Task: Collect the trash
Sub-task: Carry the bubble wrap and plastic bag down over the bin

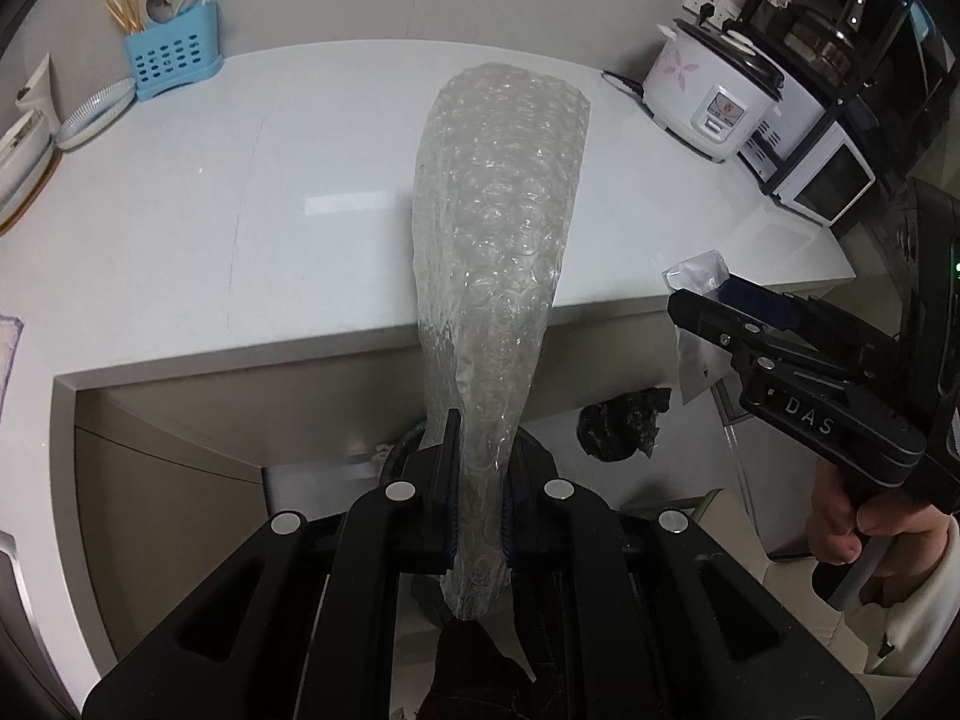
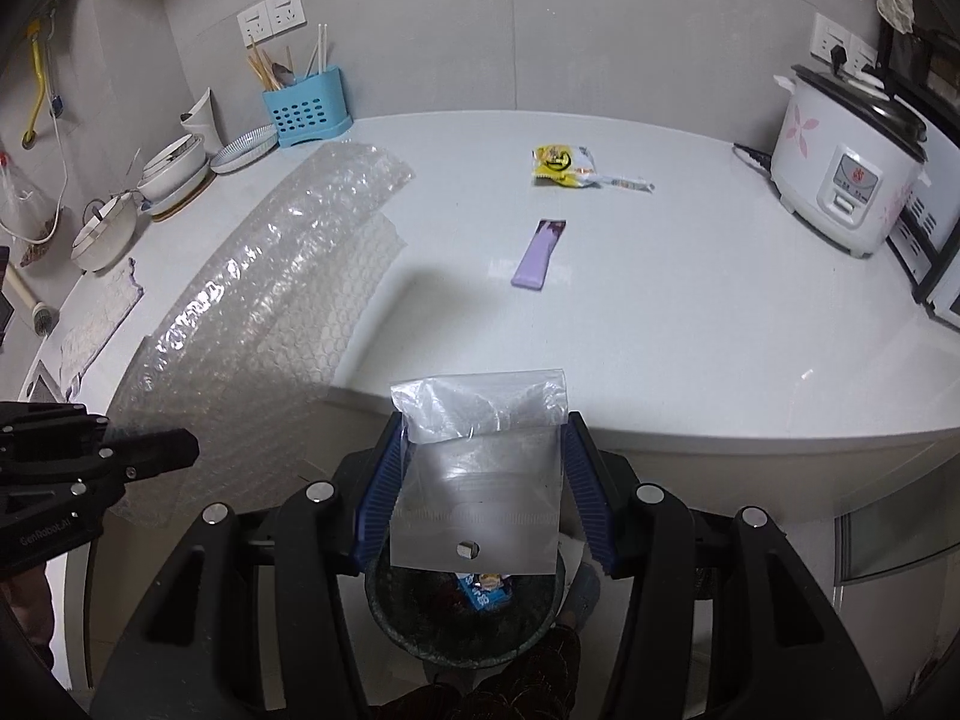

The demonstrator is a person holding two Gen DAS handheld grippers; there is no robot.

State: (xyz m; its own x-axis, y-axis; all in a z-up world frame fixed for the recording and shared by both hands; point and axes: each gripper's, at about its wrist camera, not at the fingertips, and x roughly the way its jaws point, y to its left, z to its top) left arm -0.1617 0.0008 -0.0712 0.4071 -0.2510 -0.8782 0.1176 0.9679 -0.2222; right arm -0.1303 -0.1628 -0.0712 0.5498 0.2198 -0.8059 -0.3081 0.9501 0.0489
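Note:
My left gripper [image 1: 480,456] is shut on a long sheet of bubble wrap [image 1: 498,228] that stands up over the counter edge; the sheet also shows in the right wrist view [image 2: 270,288]. My right gripper [image 2: 480,468] has its jaws wide open, with a clear zip bag [image 2: 480,480] between the blue pads [image 2: 384,480], above a dark trash bin [image 2: 468,624]. The zip bag also shows in the left wrist view [image 1: 699,300] at the right gripper's [image 1: 708,312] tip. A yellow snack wrapper [image 2: 564,165] and a purple wrapper [image 2: 539,253] lie on the white counter [image 2: 690,312].
A white rice cooker [image 2: 846,168] stands at the counter's right, next to a microwave [image 1: 822,174]. A blue utensil holder [image 2: 306,108], plates and bowls [image 2: 174,171] sit at the back left. A black bag [image 1: 624,426] lies on the floor below the counter.

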